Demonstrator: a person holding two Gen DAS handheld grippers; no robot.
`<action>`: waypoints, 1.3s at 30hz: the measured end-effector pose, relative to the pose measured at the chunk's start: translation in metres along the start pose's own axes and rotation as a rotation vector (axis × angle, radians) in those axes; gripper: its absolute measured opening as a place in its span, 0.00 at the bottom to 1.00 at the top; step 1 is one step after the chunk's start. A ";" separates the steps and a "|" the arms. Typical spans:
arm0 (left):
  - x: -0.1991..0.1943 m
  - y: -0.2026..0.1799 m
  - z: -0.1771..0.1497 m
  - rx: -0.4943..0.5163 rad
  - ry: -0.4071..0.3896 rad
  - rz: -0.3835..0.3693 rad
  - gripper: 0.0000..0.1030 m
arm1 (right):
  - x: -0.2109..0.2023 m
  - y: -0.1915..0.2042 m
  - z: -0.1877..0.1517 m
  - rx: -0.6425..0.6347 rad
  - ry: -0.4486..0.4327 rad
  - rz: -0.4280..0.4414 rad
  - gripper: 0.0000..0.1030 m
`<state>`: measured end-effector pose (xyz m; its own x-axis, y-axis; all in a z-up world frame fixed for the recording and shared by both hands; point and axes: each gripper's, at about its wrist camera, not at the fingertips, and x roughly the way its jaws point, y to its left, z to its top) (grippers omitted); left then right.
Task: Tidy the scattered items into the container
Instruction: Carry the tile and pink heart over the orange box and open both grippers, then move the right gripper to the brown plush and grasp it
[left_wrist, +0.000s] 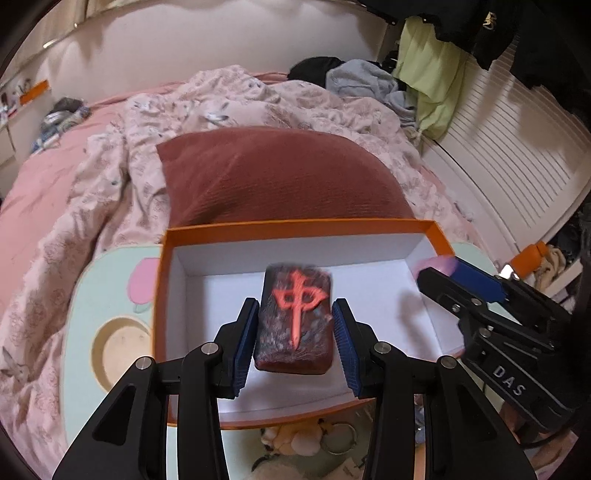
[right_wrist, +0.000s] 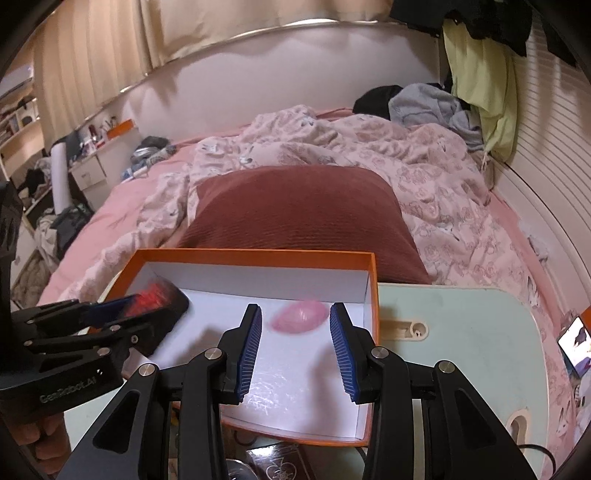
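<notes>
Two items over orange box (right_wrist: 372, 291)

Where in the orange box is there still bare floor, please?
Box middle is bare, between the dark block at its left end and the pink item near the right wall. Both ends are crowded by the claws.

From my station, both feeds show warm, dim indoor light. Fisheye bending is strong: the wall and headboard bow near 12 o'clock, and black vignette fills the corners. I note motion blur on the dark block (left_wrist: 294, 320) at centre of the left view, and on the pink object (right_wrist: 300, 316) in the right view. The box (right_wrist: 365, 291) floor carries soft shadows and a faint glare patch near 6 o'clock.
</notes>
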<state>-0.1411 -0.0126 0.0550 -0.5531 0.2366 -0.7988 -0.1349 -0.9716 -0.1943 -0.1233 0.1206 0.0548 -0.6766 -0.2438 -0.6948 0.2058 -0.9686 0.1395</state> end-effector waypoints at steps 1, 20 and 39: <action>-0.001 0.000 0.000 -0.005 0.001 -0.011 0.41 | -0.001 -0.001 -0.001 0.005 -0.004 0.000 0.36; -0.087 -0.021 -0.089 0.059 -0.107 -0.024 0.67 | -0.096 0.013 -0.089 -0.038 0.017 0.068 0.55; -0.068 -0.017 -0.191 0.027 0.015 0.141 0.67 | -0.084 0.029 -0.176 -0.148 0.202 -0.068 0.83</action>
<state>0.0557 -0.0121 0.0037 -0.5556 0.0971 -0.8257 -0.0786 -0.9948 -0.0642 0.0637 0.1220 -0.0069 -0.5406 -0.1491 -0.8280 0.2758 -0.9612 -0.0069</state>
